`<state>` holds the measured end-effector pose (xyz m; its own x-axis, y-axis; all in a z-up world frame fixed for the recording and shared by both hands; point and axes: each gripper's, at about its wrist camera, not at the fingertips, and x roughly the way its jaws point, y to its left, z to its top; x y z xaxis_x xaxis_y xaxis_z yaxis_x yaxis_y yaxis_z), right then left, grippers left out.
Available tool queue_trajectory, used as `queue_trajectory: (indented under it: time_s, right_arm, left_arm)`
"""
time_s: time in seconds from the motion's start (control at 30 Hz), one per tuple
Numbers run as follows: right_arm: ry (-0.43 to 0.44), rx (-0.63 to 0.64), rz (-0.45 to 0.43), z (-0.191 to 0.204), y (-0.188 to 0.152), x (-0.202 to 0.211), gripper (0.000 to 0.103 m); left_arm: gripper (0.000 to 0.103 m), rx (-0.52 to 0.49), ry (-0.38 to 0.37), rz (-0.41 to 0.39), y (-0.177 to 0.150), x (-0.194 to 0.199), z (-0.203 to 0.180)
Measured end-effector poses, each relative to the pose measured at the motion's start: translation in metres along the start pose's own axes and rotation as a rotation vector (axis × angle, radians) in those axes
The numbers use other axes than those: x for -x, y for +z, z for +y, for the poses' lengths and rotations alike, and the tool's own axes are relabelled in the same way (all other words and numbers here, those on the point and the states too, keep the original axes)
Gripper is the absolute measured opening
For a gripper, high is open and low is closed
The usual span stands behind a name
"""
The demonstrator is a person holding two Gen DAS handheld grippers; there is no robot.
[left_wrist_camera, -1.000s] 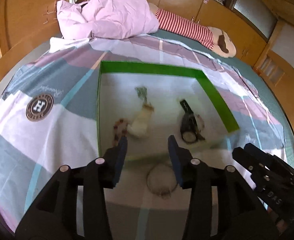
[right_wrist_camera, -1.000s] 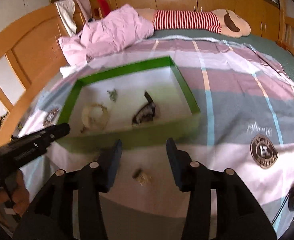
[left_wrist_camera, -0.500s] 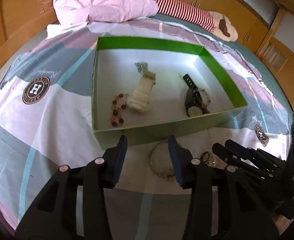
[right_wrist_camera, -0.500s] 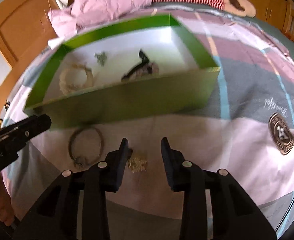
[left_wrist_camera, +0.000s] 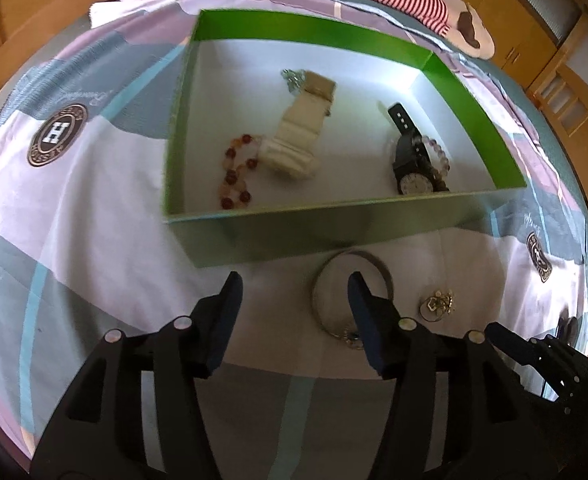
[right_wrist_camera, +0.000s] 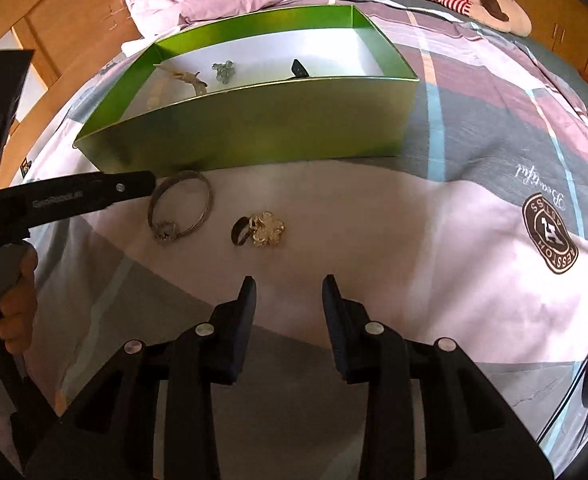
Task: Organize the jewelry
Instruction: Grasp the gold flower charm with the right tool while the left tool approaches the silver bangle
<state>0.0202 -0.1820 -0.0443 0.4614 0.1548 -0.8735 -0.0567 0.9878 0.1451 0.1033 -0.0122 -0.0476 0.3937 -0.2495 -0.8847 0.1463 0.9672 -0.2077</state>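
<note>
1. Left hand-held gripper [left_wrist_camera: 294, 292] is hanging wide open over the bed [right_wrist_camera: 433, 248], empty.
2. Right hand-held gripper [right_wrist_camera: 289, 292] is sitting narrower, also empty.
3. Bangle [right_wrist_camera: 182, 206] and gold flower ring [right_wrist_camera: 260, 229] are lying just outside the green box's [right_wrist_camera: 254, 128] near wall (watches and beads inside).

Right wrist view: green box [right_wrist_camera: 254, 128] near wall hides most contents; only the black watch [right_wrist_camera: 298, 68] strap tip shows. Left wrist view: right finger [left_wrist_camera: 367, 320] of left tool [left_wrist_camera: 294, 300] covers part of the bangle [left_wrist_camera: 377, 264]. Gold flower ring [left_wrist_camera: 437, 302] detail too small.
</note>
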Motion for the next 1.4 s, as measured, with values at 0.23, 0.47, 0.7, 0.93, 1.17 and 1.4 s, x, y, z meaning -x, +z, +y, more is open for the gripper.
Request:
queue_trajectory:
  time_s: [0.23,0.47,0.7,0.93,1.17,1.4]
  right_arm:
    - [-0.050,0.071,-0.023,0.016,0.013,-0.017,0.035]
    - [-0.049,0.155,-0.012,0.035,0.028,-0.038,0.026]
    - [-0.015,0.120,0.012,0.031,0.018,-0.027,0.021]
    - [0.014,-0.014,0.022,-0.003,-0.002,-0.013,0.021]
    - [0.019,-0.060,0.011,-0.016,-0.007,-0.007,0.021]
    - [0.026,-0.047,-0.001,-0.013,-0.007,-0.004,0.021]
  left_arm:
    - [0.062,-0.041,0.015,0.034,0.002,-0.022,-0.014]
    - [0.066,-0.048,0.008,0.031,0.007,-0.025,-0.017]
    - [0.076,-0.071,0.022,0.036,0.008,-0.029,-0.025]
    - [0.076,-0.233,0.169,0.000,-0.005,-0.038,-0.059]
    - [0.027,-0.272,0.119,-0.011,-0.009,-0.029,-0.067]
    - [0.028,-0.194,0.027,0.005,-0.005,-0.016,-0.050]
